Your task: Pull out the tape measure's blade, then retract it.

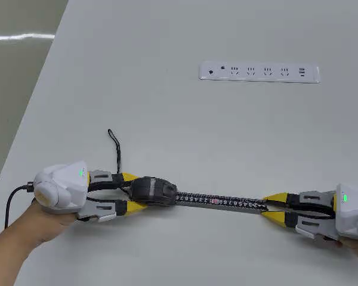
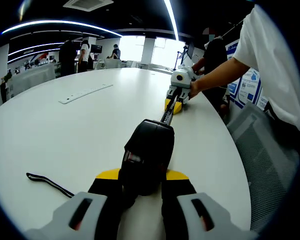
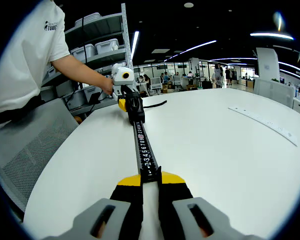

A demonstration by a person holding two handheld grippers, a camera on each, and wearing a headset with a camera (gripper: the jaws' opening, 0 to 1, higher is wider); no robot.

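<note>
A black tape measure [image 1: 154,190] lies on the white table [image 1: 185,119], its dark numbered blade [image 1: 221,201] drawn out to the right. My left gripper [image 1: 131,192] is shut on the case [image 2: 147,155], yellow-tipped jaws on both sides. My right gripper [image 1: 273,207] is shut on the blade's end [image 3: 149,172], which runs away to the case [image 3: 135,107] and the left gripper [image 3: 122,77]. The right gripper [image 2: 177,95] appears far along the blade [image 2: 165,116] in the left gripper view. A black wrist strap [image 1: 114,146] trails from the case.
A white power strip [image 1: 258,72] lies flat at the back right of the table. The table's left edge [image 1: 30,113] runs diagonally beside a grey floor. A person's white shirt [image 2: 270,60] and a mesh chair [image 3: 30,145] stand at the table's side.
</note>
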